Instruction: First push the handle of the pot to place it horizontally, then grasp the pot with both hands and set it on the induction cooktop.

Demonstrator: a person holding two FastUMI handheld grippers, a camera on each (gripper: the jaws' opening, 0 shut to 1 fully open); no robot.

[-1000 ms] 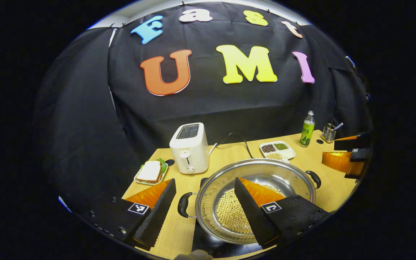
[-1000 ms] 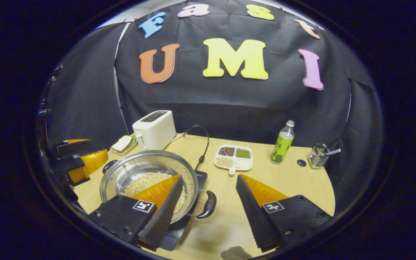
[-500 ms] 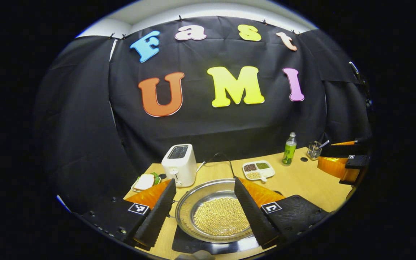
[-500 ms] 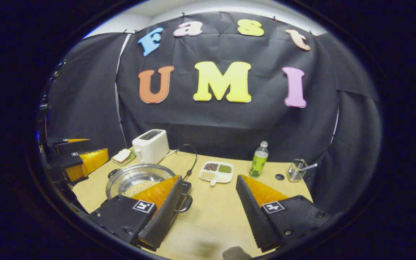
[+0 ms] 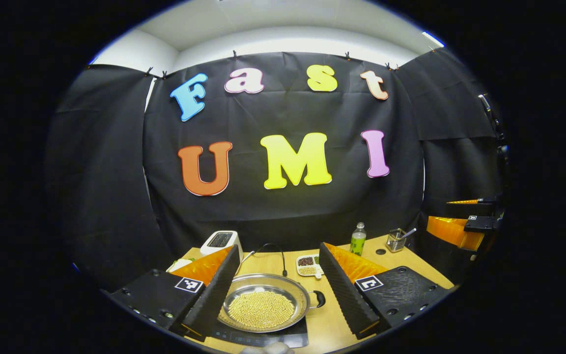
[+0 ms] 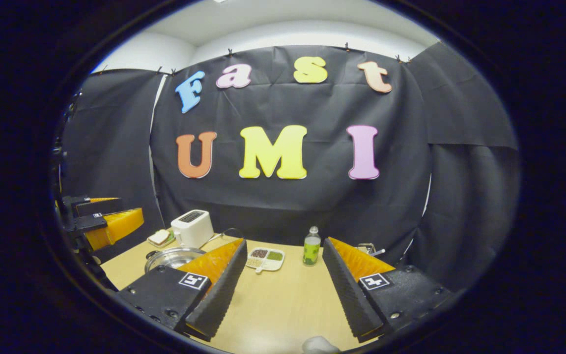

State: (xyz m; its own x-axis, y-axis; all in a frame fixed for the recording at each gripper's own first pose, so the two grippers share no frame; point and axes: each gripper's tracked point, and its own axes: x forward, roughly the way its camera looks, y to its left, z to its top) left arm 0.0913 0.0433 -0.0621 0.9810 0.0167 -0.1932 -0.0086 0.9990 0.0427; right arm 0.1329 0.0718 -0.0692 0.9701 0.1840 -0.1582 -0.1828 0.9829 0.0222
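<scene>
A steel pot [image 5: 263,307] with a layer of soybeans rests on the black induction cooktop [image 5: 283,339] near the table's front edge. One of its black handles [image 5: 318,298] points right. My left gripper [image 5: 279,247] is open, raised above and behind the pot, touching nothing. My right gripper [image 6: 285,241] is also open and holds nothing, over bare table to the pot's right. In the right gripper view the pot [image 6: 172,256] is partly hidden behind my left finger. The left gripper [image 6: 101,223] hangs at the far left there, and the right gripper [image 5: 465,226] at the far right in the left gripper view.
At the back of the wooden table [image 6: 283,305] stand a white toaster [image 6: 192,228] with its cord, a sandwich plate [image 6: 161,237], a divided dish of beans [image 6: 265,256], a green bottle [image 6: 311,246] and a wire utensil holder [image 5: 395,240].
Both grippers have drawn back and up from the pot, which looks much smaller now. The pot stays on the cooktop, and both grippers remain open.
</scene>
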